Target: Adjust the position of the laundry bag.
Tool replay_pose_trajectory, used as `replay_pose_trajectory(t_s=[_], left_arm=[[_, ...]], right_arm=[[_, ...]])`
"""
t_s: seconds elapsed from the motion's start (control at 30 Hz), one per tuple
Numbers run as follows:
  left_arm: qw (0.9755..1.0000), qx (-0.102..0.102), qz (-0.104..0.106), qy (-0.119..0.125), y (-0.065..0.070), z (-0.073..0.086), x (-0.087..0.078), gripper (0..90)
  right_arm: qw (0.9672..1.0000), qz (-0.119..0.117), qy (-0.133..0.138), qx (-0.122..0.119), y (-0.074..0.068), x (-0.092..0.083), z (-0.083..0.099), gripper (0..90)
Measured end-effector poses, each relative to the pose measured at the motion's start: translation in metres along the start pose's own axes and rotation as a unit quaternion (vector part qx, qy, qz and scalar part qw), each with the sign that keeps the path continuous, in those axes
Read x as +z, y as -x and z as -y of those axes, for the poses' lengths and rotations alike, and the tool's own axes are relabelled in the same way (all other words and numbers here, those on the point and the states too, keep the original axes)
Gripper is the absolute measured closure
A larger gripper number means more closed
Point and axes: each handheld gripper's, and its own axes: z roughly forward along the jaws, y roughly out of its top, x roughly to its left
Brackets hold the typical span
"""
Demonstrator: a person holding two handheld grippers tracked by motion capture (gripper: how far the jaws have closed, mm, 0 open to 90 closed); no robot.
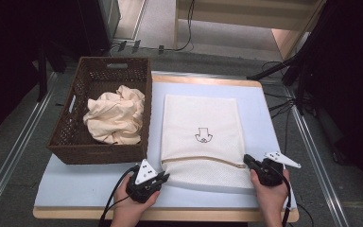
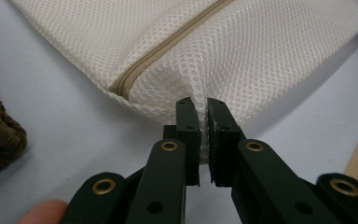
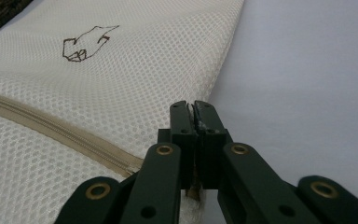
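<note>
Basket of crumpled cloth just beside mesh bag.

No words, brand names or numbers can be read anywhere. The one sign is a small dark outline drawing printed on the cream mesh laundry bag that lies on the worktop. In the high view it stands near the middle of the bag's upper panel, above the zip, and looks like a short stem over a rounded shape. In the right gripper view the same mark shows at an angle as a thin brown outline on the mesh; what it depicts cannot be told.
</note>
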Motion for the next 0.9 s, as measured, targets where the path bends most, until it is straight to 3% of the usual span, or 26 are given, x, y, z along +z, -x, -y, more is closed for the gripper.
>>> replay_pose_trajectory(t_s=[0.23,0.43,0.9], left_arm=[[0.9999,-0.011,-0.002,0.003,-0.006,0.004,-0.005,85.1],[0.9999,-0.016,-0.001,0.005,-0.01,0.005,-0.009,84.5],[0.9997,-0.025,0.0,0.009,-0.021,0.009,-0.022,84.0]], right_arm=[[0.9999,-0.008,-0.001,-0.013,-0.006,0.004,0.0,88.4],[0.9997,-0.022,-0.003,-0.004,-0.007,0.006,0.001,88.3],[0.9992,-0.033,-0.007,-0.019,-0.019,0.012,0.0,88.2]])
